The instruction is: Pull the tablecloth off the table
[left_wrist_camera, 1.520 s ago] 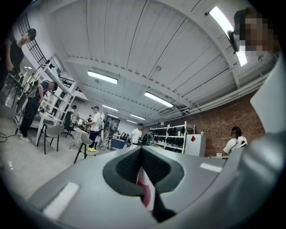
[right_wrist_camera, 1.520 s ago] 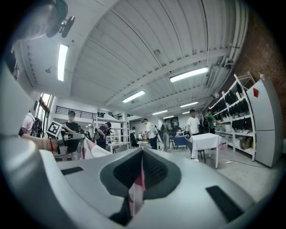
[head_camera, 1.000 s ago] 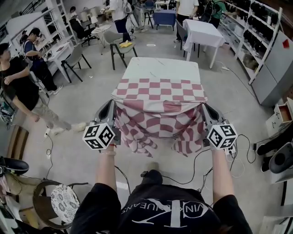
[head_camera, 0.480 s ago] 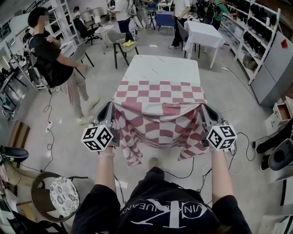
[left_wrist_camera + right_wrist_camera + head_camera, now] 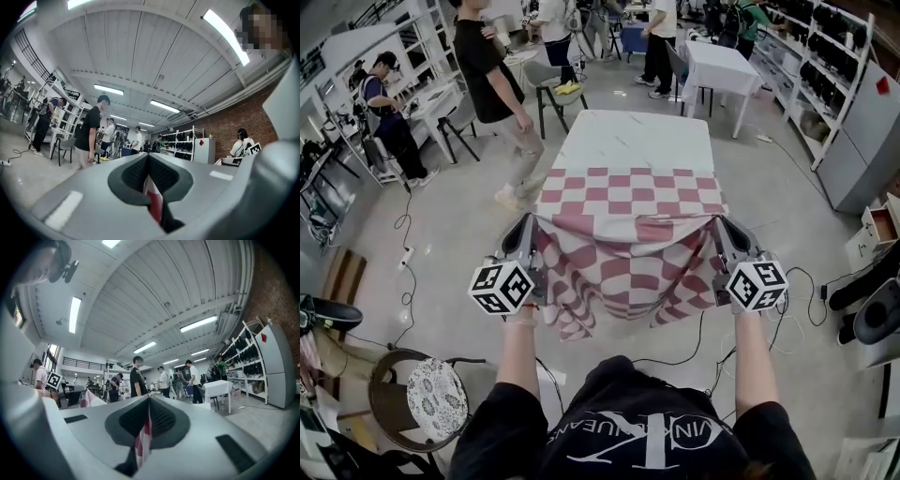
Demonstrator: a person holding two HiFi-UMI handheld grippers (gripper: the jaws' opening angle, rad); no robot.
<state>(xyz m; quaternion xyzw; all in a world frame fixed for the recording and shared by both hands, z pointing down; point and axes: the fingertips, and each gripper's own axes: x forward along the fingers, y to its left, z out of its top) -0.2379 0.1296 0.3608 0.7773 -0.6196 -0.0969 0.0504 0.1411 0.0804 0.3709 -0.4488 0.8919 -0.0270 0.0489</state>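
A red-and-white checked tablecloth (image 5: pixel 628 202) covers the near half of a white table (image 5: pixel 630 141) and hangs off its near edge in folds. My left gripper (image 5: pixel 528 225) is shut on the cloth's left near corner; a strip of cloth (image 5: pixel 153 197) shows pinched between its pads. My right gripper (image 5: pixel 719 225) is shut on the right near corner, with cloth (image 5: pixel 143 439) clamped between its pads. Both grippers point level toward the table, one at each side of the hanging cloth.
A person in black (image 5: pixel 492 84) walks by the table's far left. Grey chairs (image 5: pixel 548 89) stand beyond. Another white-clothed table (image 5: pixel 717 67) and shelving (image 5: pixel 834 66) lie at the right. Cables (image 5: pixel 787 281) run on the floor. A round stool (image 5: pixel 431 408) is at my near left.
The cloth has slid toward me: more bare tabletop shows at the far end. Both grippers drew back slightly with the corners. The person in black walked from the left toward the far side.
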